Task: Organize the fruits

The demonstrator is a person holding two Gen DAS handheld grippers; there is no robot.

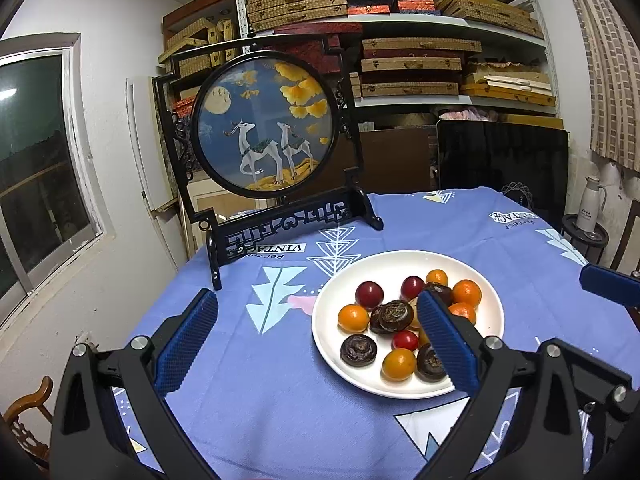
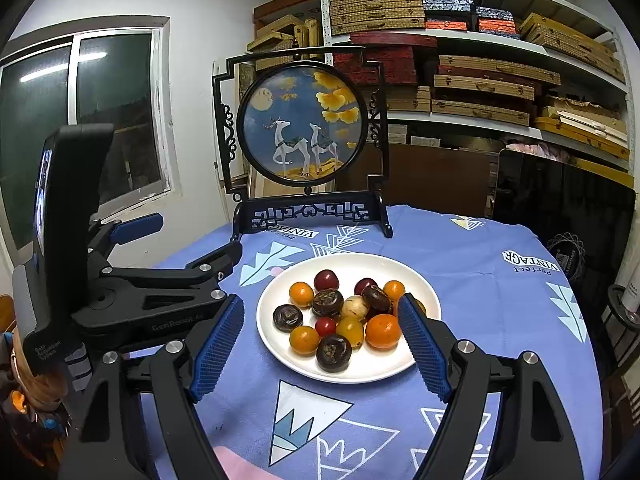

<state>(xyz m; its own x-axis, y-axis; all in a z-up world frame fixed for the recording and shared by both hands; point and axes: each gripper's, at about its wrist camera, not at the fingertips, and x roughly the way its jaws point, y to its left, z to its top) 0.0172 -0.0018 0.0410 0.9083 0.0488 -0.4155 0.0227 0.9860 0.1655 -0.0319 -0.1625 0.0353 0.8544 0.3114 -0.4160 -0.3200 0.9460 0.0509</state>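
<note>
A white plate (image 1: 332, 344) sits on the blue tablecloth, also in the right wrist view (image 2: 372, 368). It holds several small fruits: orange ones (image 1: 353, 318), dark red ones (image 1: 369, 294), dark brown water chestnuts (image 1: 358, 349) and one pale peeled one (image 2: 354, 307). My left gripper (image 1: 320, 340) is open and empty above the table, its right finger (image 1: 448, 344) over the plate. My right gripper (image 2: 324, 352) is open and empty, its fingers either side of the plate's near half. The left gripper also shows in the right wrist view (image 2: 224, 258), left of the plate.
A black framed round deer picture (image 1: 264, 124) stands on the table behind the plate. Shelves of boxes (image 1: 420, 60) fill the back wall. A black panel (image 1: 500, 160) stands behind the table. A window (image 1: 36, 168) is on the left, a white flask (image 1: 591, 208) at right.
</note>
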